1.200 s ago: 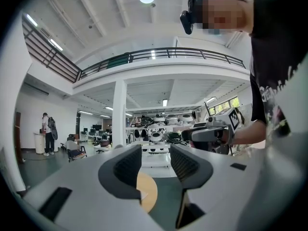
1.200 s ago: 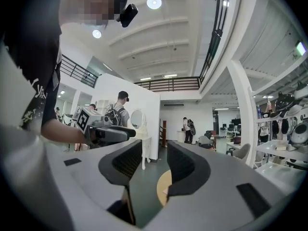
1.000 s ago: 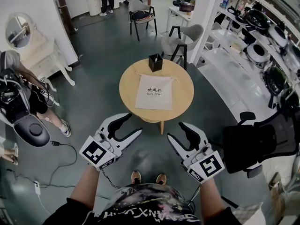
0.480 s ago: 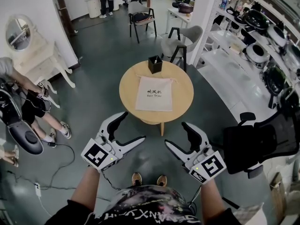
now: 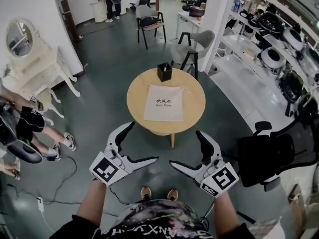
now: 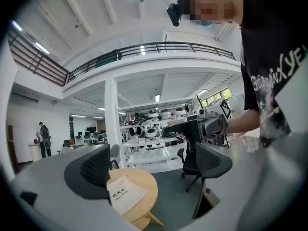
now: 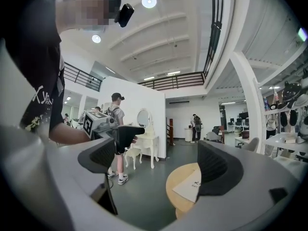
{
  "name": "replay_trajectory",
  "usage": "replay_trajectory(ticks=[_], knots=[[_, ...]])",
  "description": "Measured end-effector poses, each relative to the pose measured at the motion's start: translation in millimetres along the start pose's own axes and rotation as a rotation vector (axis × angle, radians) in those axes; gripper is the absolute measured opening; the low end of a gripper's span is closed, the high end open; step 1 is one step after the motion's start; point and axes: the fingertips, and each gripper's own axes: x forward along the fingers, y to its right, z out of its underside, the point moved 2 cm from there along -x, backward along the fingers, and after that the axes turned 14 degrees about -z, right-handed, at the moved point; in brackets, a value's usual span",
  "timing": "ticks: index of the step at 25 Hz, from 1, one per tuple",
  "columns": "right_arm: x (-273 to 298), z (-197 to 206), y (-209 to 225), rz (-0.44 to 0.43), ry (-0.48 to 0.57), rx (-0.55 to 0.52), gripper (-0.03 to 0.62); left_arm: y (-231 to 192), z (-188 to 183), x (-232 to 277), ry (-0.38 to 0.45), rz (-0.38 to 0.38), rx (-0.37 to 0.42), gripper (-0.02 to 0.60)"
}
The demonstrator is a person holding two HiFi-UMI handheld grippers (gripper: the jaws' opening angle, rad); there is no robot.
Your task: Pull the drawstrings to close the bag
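A white drawstring bag with dark print lies flat on the round wooden table, its gathered top and strings toward the far side. Both grippers hang in the air well short of the table, facing each other. My left gripper is open; its jaws have just been opening with nothing between them. My right gripper is likewise open, just widened and empty. In the left gripper view my left gripper frames the bag far off. In the right gripper view my right gripper frames the table.
A small black box stands on the table's far edge. Chairs stand behind the table. A white vanity and a person are at left. A black office chair and shelves of appliances are at right.
Both grippers' jaws have spread much wider, with nothing in them. The person at the left has shifted further toward the frame's edge. The bag lies as before.
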Motion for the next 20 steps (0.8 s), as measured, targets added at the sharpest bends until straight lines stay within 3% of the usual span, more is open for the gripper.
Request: replay_trajectory(ticks=[3, 7, 20], knots=[[2.3, 0.9, -2.6, -0.010, -0.008, -0.013, 0.584, 3.3, -0.1, 0.5, -0.005, 0.004, 0.022, 0.579], [3.4, -0.2, -3.9, -0.008, -0.014, -0.023, 0.584, 2.7, 0.9, -0.2, -0.021, -0.002, 0.058, 0.586], [-0.1, 0.5, -3.2, 0.001, -0.017, -0.037, 0.584, 0.9, 3.4, -4.4, -0.022, -0.015, 0.042, 0.588]])
